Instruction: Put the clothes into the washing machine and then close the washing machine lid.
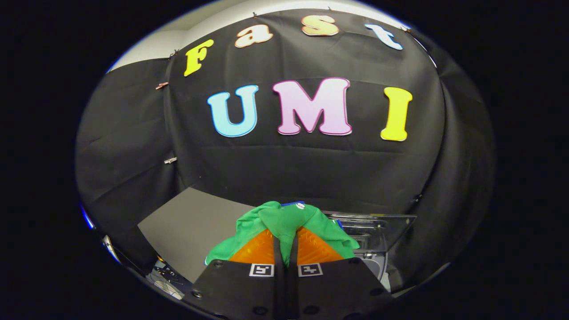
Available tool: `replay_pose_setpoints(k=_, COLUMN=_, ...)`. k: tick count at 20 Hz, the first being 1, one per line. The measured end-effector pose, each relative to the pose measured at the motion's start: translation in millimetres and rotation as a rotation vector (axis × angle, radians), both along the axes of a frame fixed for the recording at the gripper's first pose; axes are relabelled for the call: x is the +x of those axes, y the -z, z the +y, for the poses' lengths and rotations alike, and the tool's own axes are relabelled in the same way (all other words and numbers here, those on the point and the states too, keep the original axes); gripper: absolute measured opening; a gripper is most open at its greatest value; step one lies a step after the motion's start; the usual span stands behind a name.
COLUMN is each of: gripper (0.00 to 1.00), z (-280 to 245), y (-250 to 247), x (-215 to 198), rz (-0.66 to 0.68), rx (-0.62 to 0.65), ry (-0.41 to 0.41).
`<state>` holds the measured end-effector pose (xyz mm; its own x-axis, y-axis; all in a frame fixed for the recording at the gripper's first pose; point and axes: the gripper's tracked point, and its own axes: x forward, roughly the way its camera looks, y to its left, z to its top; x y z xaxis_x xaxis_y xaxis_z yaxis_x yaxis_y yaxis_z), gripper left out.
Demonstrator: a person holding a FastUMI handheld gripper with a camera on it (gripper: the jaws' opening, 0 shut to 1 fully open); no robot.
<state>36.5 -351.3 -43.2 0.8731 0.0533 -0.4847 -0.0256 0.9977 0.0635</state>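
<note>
Black cloth backs the booth as my tongs (285, 242) pinch the green garment (284, 222), both fingers clamped on it, lifted clear to carry right toward the washer (378, 235), its clear lid (391, 222) standing open.

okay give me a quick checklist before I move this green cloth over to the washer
1. Grip: gripper shut on the green cloth, both orange fingers pressing it: ok.
2. Cloth clear of the table, bunched over the fingertips: ok.
3. Washer lid clear, looks raised just beyond the fingers: ok.
4. Drum opening free: cannot tell, cloth hides it.
5. Hanging cloth ends, snag risk: cannot tell.
</note>
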Motion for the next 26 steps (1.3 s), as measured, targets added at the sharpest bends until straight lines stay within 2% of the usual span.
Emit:
replay_pose_setpoints(k=4, gripper=0.05, z=-44, y=23, x=-1, rz=0.04, rx=0.018, ry=-0.009)
replay_pose_setpoints(k=10, gripper=0.05, z=-82, y=55, x=-1, rz=0.088, rx=0.021, ry=-0.064)
replay_pose_setpoints(k=18, gripper=0.05, z=-92, y=124, x=-3, rz=0.176, rx=0.013, ry=-0.116)
replay_pose_setpoints(k=26, gripper=0.05, z=-97, y=187, x=-5, rz=0.267, rx=0.001, ry=-0.097)
